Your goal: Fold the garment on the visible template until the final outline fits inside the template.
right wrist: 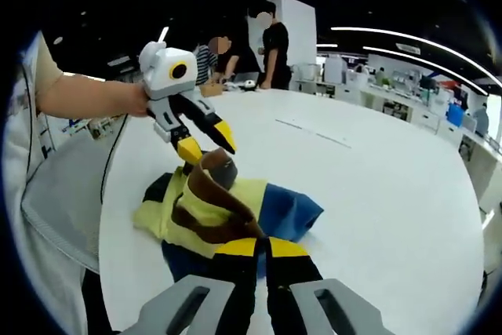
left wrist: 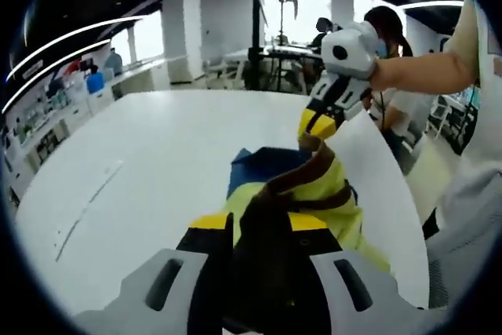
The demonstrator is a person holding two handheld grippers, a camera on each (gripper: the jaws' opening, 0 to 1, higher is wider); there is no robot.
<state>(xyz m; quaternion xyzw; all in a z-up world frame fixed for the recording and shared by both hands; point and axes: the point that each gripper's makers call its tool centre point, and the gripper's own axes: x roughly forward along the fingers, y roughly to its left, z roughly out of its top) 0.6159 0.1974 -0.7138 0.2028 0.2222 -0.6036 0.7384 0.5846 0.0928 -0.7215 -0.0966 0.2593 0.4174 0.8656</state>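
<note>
Clamped between the yellow-tipped jaws of the left gripper [left wrist: 259, 221], at six o'clock in the left gripper view, is a dark brown fold of the garment [left wrist: 310, 182]; the jaws are closed tight on the cloth, which bunches up over them. From there the brown band runs up toward one o'clock, with pale yellow fabric spilling down toward five o'clock. At its upper end the right gripper [left wrist: 314, 127], held in a person's hand [left wrist: 384, 76], has its jaws pressed together on the brown edge and lifts it off the table.

At six o'clock in the right gripper view, the right gripper [right wrist: 263, 246] shows its own two yellow tips meeting on the brown strip, with no gap between them. The garment [right wrist: 212, 209] rises from them toward eleven o'clock, where the left gripper [right wrist: 205, 147] pinches the far end, one tip buried in the cloth. Under the yellow cloth lies the blue template [right wrist: 286, 209], jutting out toward three o'clock, and another corner of it [left wrist: 259, 164] shows at twelve o'clock of the garment in the left gripper view. Both rest on a white table [right wrist: 376, 194]. People [right wrist: 274, 45] stand at its far edge, near twelve o'clock.
</note>
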